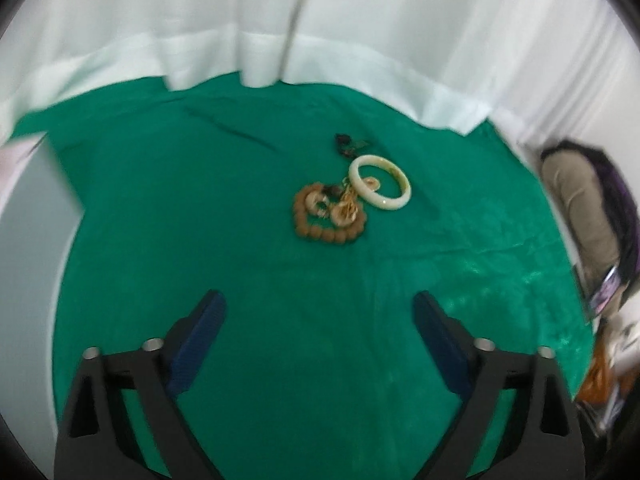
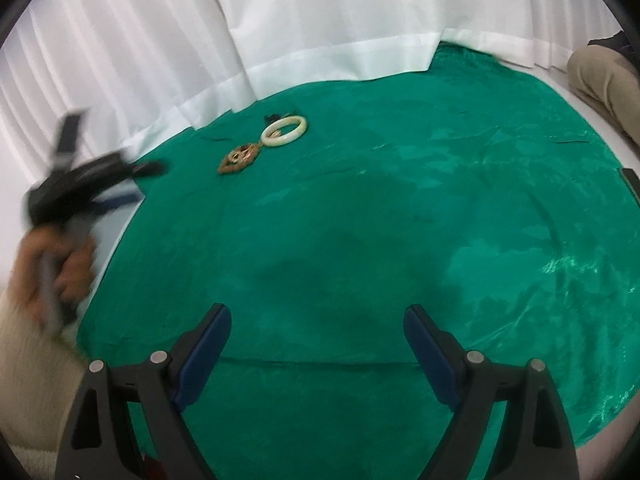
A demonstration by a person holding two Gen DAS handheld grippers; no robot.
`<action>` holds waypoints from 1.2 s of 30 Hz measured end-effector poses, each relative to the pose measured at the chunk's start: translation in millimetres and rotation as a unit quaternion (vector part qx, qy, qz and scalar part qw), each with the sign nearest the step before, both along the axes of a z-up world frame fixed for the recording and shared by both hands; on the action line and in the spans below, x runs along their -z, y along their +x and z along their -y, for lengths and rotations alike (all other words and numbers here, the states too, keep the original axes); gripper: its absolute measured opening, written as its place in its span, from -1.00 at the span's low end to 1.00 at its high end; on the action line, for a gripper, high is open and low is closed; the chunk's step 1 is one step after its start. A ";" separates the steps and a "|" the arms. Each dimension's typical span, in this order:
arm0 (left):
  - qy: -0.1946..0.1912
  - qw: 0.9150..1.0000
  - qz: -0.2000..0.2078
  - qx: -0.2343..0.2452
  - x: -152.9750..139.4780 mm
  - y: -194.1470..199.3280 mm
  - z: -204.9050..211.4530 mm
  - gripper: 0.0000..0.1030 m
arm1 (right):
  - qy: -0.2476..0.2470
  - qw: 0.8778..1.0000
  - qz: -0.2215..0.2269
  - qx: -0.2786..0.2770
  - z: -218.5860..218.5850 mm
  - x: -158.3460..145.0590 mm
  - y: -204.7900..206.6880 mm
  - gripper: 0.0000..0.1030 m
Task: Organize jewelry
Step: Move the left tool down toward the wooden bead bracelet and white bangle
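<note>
1. White curtains (image 1: 200, 20) hang behind a table covered by a green cloth (image 1: 280, 280), their hems resting on the cloth's far edge.
2. Near the far middle of the cloth lies a small cluster of jewelry, well ahead of both grippers.
3. One piece is a cream bangle (image 1: 380, 187), lying flat at the right of the cluster.
4. Just left of it lies a brown bead bracelet (image 1: 328, 216), looped on the cloth with a few small gold pieces (image 1: 347, 210) piled inside and over it; blur hides what they are.
5. Beyond the bangle sits a small dark item (image 1: 348, 144), too blurred to identify.
6. In the left wrist view, the left gripper (image 1: 318, 304) hangs over bare cloth, its 2 blue-padded fingers (image 1: 200, 340) spread wide with nothing between them.
7. In the right wrist view, the right gripper (image 2: 318, 316) is also over bare cloth, fingers spread wide and empty.
8. That view also shows the left gripper at the left edge, motion-blurred, gripped by a hand (image 2: 60, 264) with a pale sleeve (image 2: 28, 360).
9. From there the bangle and bead bracelet appear far off to the upper left, near the curtain hem.
10. Tan fabric with something dark beside it (image 1: 580, 208) sits at the right edge of the table.
</note>
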State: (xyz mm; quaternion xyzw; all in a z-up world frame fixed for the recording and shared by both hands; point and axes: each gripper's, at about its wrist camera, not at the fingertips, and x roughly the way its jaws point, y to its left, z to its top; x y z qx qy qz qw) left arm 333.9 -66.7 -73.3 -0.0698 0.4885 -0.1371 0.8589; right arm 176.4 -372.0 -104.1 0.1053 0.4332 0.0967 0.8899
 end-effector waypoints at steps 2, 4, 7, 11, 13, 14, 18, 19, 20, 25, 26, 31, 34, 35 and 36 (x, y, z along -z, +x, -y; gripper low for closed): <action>0.001 1.000 -0.013 0.013 5.3 27.2 9.9 0.69 | 0.004 1.000 0.002 -0.008 1.9 -0.6 -1.5 0.74; 0.000 1.000 -0.010 0.016 6.2 42.2 14.3 0.67 | 0.002 1.000 0.005 -0.007 7.8 -1.5 -2.0 0.74; -0.020 0.999 -0.009 0.024 8.3 63.2 16.6 0.32 | 0.004 1.000 0.002 0.004 16.3 0.9 -0.9 0.74; -0.020 0.998 -0.026 0.044 20.0 85.6 33.2 -0.12 | 0.020 1.000 -0.013 0.011 23.5 9.4 4.4 0.74; -0.014 0.998 -0.035 0.057 27.4 91.5 43.1 -0.33 | 0.023 1.000 -0.019 0.010 23.4 13.7 6.0 0.74; -0.008 0.997 -0.044 0.060 34.2 95.1 49.4 -0.36 | 0.024 0.999 -0.021 0.008 23.0 14.9 5.7 0.74; 0.023 0.997 -0.052 0.060 47.4 102.0 58.4 -0.36 | 0.027 0.999 -0.023 0.008 23.2 15.7 2.0 0.74; 0.021 0.997 -0.045 0.055 49.5 101.8 56.7 -0.37 | 0.028 0.999 -0.023 0.009 24.6 15.5 0.9 0.74; 0.017 0.998 -0.042 0.053 50.1 101.8 55.3 -0.37 | 0.029 0.999 -0.023 0.011 26.3 15.6 -0.4 0.74; -0.009 0.998 -0.029 0.050 53.3 98.6 49.6 -0.46 | 0.033 0.999 -0.021 0.022 32.8 14.3 -2.2 0.74; -0.005 0.999 -0.025 0.045 53.8 97.1 48.0 -0.77 | 0.035 0.999 -0.018 0.023 34.2 12.7 -2.7 0.74; -0.050 0.998 -0.028 0.009 52.5 86.5 23.6 -0.88 | 0.035 0.999 -0.009 0.024 35.6 6.4 -6.6 0.74; -0.058 0.998 -0.022 -0.005 46.3 79.0 14.5 -1.00 | 0.035 0.999 -0.008 0.024 36.4 7.3 -9.5 0.74; -0.069 0.997 -0.019 -0.008 42.3 74.5 10.2 -1.00 | 0.037 0.999 -0.008 0.025 36.4 7.6 -9.8 0.74; -0.073 0.997 -0.017 -0.008 39.0 72.5 8.8 -1.00 | 0.038 0.999 -0.009 0.025 36.2 8.1 -10.5 0.74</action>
